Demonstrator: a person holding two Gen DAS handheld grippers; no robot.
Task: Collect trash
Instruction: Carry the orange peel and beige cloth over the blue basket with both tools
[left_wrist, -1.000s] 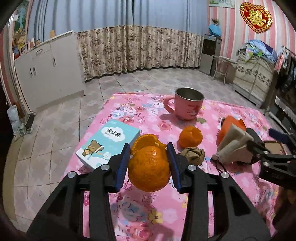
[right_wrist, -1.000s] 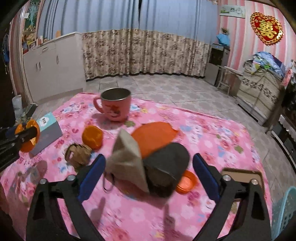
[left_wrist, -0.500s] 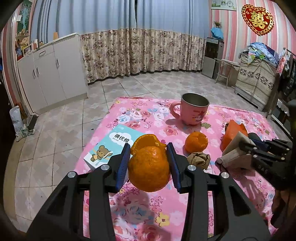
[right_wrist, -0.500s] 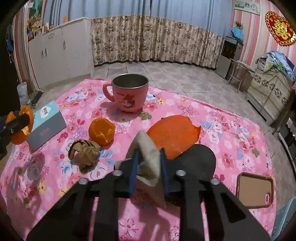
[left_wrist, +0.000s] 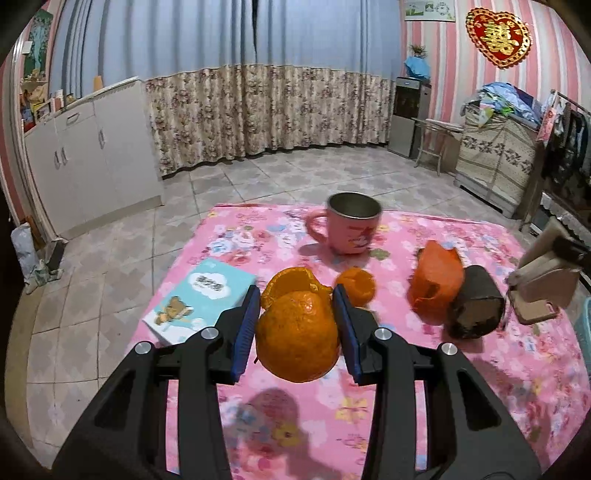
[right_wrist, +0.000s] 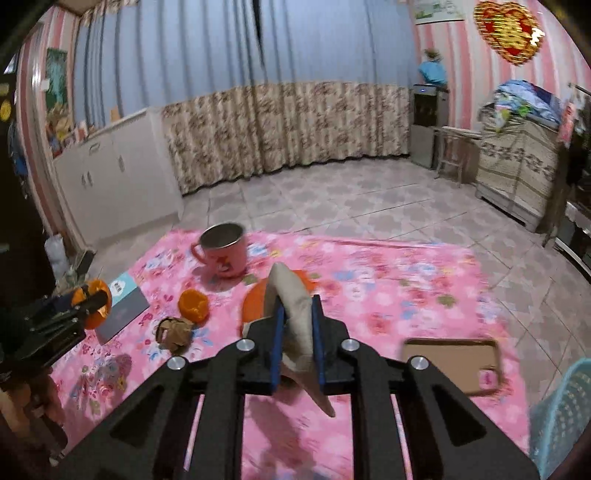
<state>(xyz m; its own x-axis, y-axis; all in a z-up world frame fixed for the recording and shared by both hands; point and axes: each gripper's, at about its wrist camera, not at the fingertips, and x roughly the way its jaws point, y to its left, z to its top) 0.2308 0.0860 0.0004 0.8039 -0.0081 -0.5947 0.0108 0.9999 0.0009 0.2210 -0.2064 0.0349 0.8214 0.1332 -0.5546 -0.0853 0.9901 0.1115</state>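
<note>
My left gripper (left_wrist: 295, 306) is shut on a hollow orange peel (left_wrist: 297, 339) and holds it above the pink flowered tablecloth (left_wrist: 406, 387). My right gripper (right_wrist: 297, 317) is shut on a beige paper wrapper (right_wrist: 291, 306), lifted off the table; the same wrapper (left_wrist: 543, 284) shows at the right edge of the left wrist view. On the cloth lie another orange peel (right_wrist: 192, 304), a crumpled brown paper ball (right_wrist: 173, 332), an orange scrap (left_wrist: 436, 284) and a dark roll (left_wrist: 474, 312).
A pink mug (left_wrist: 351, 229) stands at the far side of the table. A light blue tissue box (left_wrist: 199, 299) lies at the left edge. A brown phone case (right_wrist: 450, 363) lies at the right, beside a blue basket (right_wrist: 565, 417). Tiled floor surrounds the table.
My right gripper closed on the beige wrapper and lifted it up and away from the orange scrap and dark roll. The left gripper rose slightly, still holding the peel.
</note>
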